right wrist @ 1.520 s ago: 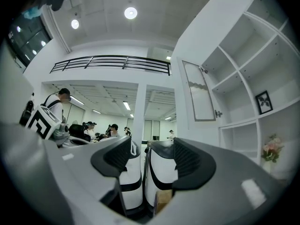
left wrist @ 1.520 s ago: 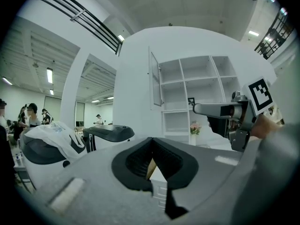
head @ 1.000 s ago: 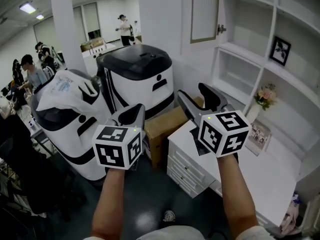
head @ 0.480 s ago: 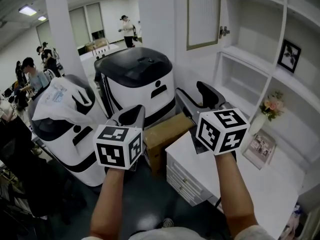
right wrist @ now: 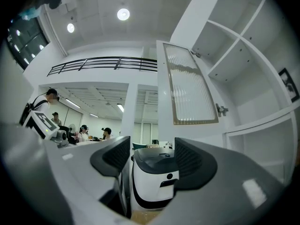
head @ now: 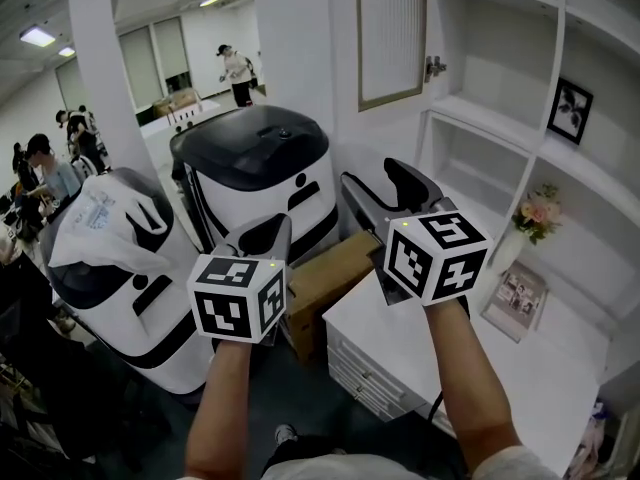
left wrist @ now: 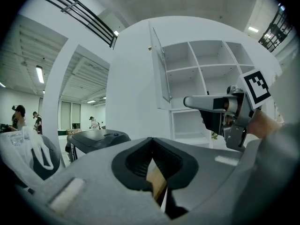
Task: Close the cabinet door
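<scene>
Low in the middle of the head view, the left gripper (head: 265, 230) has its jaws drawn together with nothing between them. In its own view the dark pads (left wrist: 136, 159) meet at the tip, and the sliver of brown below them looks to be the cardboard box (head: 325, 273) beyond, though the wide lens makes that hard to judge. Right of it and a little higher, the right gripper (head: 375, 178) has its jaws well apart and holds nothing. Its own view shows a white and black machine (right wrist: 152, 184) in the gap, well beyond the jaws.

Each gripper carries a marker cube (head: 437, 256), and a bare forearm runs from each down to the bottom edge.

The cabinet door (head: 392, 33) is at the upper middle of the frame, well above the right gripper and apart from it. It is a framed panel with ribbed glass that stands swung out from the white shelving unit (head: 520, 118), with a small metal latch (head: 434, 67) at its lower right corner.

A framed picture (head: 567, 103) and pink flowers (head: 535, 213) sit on shelves at the right. A white drawer unit (head: 375, 363) is below the right gripper. Towards the left stands a second machine with a white plastic bag (head: 100, 228) on it, and several people are in the far upper left.
</scene>
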